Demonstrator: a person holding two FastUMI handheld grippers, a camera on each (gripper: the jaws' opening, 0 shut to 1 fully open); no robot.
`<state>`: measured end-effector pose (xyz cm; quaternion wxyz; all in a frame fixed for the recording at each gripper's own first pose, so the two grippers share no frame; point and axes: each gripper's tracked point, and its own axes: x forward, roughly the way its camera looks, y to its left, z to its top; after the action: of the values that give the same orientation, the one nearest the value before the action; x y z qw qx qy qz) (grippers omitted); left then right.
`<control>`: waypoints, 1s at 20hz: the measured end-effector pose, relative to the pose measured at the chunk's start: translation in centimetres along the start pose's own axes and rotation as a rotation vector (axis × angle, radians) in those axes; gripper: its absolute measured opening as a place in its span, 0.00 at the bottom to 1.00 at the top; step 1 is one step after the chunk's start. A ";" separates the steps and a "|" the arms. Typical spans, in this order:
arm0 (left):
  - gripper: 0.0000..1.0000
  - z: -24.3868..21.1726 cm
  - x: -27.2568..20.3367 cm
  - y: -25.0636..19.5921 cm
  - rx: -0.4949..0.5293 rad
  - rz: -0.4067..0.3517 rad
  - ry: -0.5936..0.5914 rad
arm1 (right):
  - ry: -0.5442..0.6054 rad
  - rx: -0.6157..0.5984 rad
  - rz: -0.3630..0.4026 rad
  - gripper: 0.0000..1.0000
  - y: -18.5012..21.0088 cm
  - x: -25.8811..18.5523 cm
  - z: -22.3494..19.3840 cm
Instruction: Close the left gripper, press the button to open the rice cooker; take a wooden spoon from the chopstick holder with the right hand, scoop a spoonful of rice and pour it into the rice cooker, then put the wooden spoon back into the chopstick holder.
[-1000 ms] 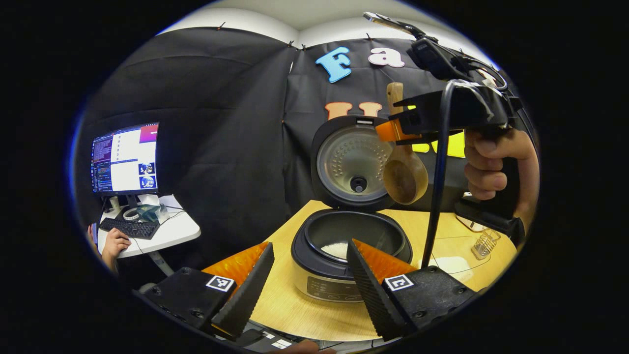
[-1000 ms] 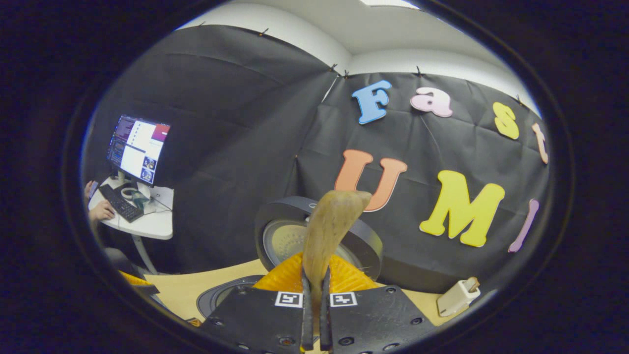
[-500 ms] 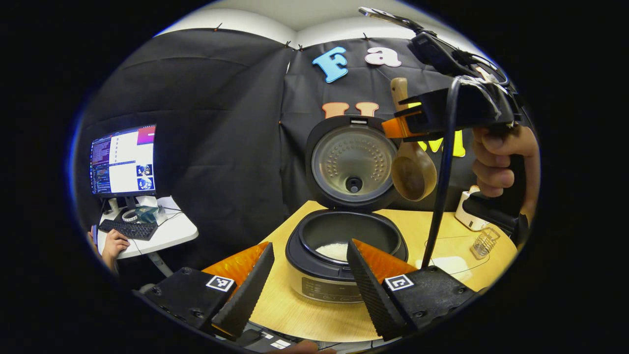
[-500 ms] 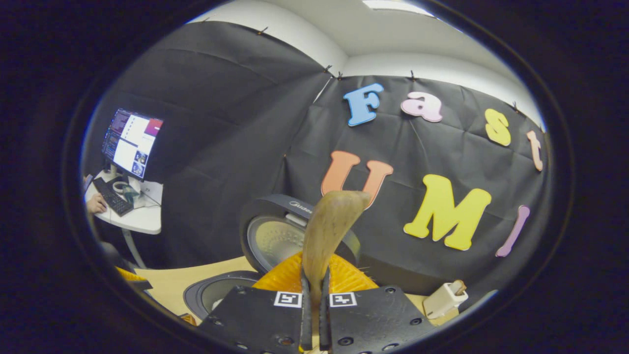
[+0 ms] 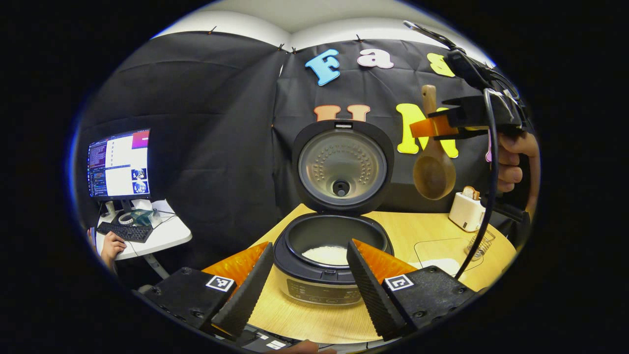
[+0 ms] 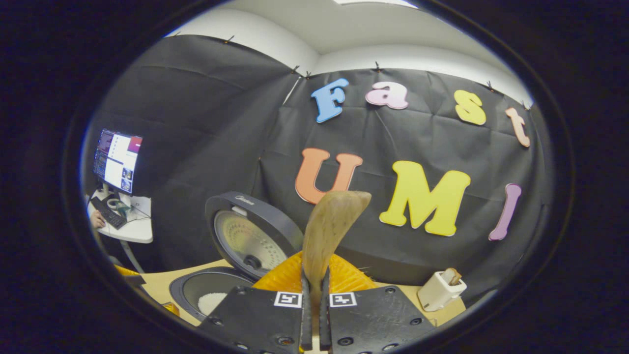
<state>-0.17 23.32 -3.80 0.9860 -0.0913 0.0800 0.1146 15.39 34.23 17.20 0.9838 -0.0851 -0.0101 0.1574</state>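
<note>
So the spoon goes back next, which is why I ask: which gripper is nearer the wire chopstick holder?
Right. The right gripper, holding the wooden spoon, hangs above the chopstick holder; the left gripper sits open before the rice cooker, farther off.

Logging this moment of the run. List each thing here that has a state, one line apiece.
rice cooker: lid up, open, white rice in the pot
wooden spoon: held in the air, bowl hanging down, empty
right gripper: shut on the spoon's handle
left gripper: open, empty
chopstick holder: upright on the table
monitor: on
</note>
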 end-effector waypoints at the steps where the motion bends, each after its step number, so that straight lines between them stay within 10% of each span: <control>1: 0.95 0.1 -0.1 -0.1 0.005 0.005 -0.005 | -0.004 0.019 -0.006 0.05 -1.1 -0.3 -0.1; 20: 0.95 1.2 -0.7 -3.5 0.054 -0.014 -0.046 | 0.049 0.141 -0.289 0.06 -24.5 -5.7 -9.4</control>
<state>0.18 20.07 -1.98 0.9904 -0.0624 0.0597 0.1076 18.01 7.99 12.20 0.9997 -0.0173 0.0129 0.0123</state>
